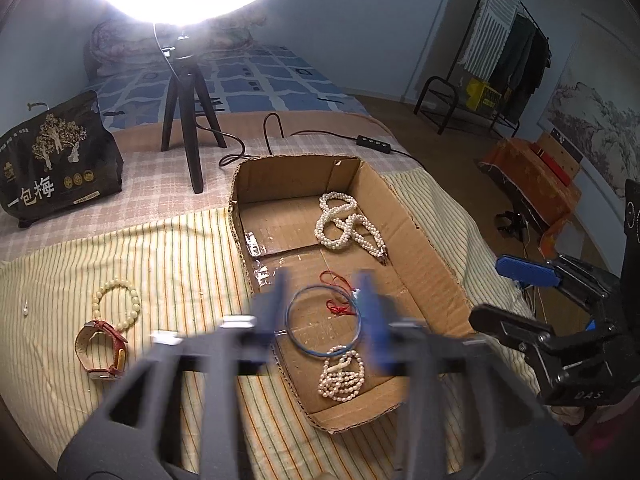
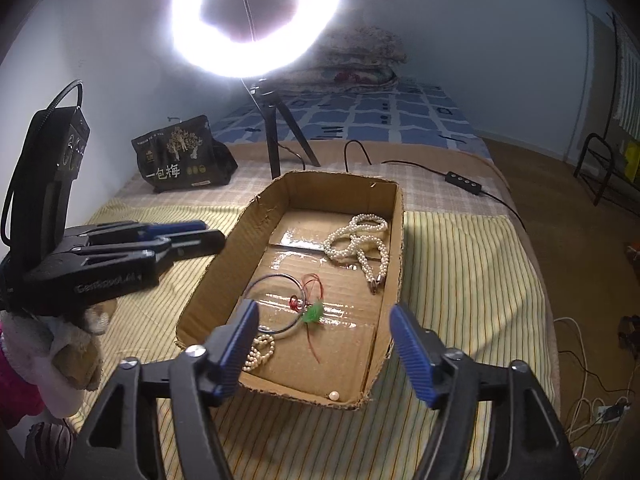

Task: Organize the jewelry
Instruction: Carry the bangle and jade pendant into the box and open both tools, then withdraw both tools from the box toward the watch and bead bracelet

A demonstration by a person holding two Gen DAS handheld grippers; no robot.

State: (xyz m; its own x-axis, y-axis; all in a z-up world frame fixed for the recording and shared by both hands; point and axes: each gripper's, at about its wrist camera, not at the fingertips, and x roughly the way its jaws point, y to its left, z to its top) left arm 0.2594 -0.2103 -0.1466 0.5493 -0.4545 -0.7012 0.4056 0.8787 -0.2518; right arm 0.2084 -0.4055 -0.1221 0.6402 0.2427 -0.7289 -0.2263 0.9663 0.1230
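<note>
- The right gripper (image 2: 322, 344) hangs over the near end of the cardboard box (image 2: 394, 240), its blue-padded jaws wide apart and holding nothing.
- The left gripper (image 1: 326, 312) hovers over the box's near left edge; it is motion-blurred, yet its jaws stand apart with nothing between them. From the right wrist it shows side-on, with raised lettering on its body that I cannot read for sure.
- Inside the box, nearest, lie a small bunched pearl bracelet (image 1: 342, 376), a thin bangle (image 1: 324, 322) and a red cord (image 1: 338, 294) with a green pendant (image 2: 314, 314); the pendant is hidden behind a finger in the left view.
- A loose white bead (image 2: 333, 396) sits in the box's near corner.
- Farther in, a long pearl necklace (image 1: 346, 222) lies coiled by the right wall.
- On the striped cloth (image 1: 180, 260) left of the box, outside it, rest a red-strapped watch (image 1: 104, 346) and a pale bead bracelet (image 1: 116, 300), touching.
- Behind, a black bag (image 1: 56, 168) reads "一包梅"; its smaller print is illegible.
- A ring light (image 2: 256, 20) on a tripod (image 1: 188, 120) glares, washing out its surroundings.
</note>
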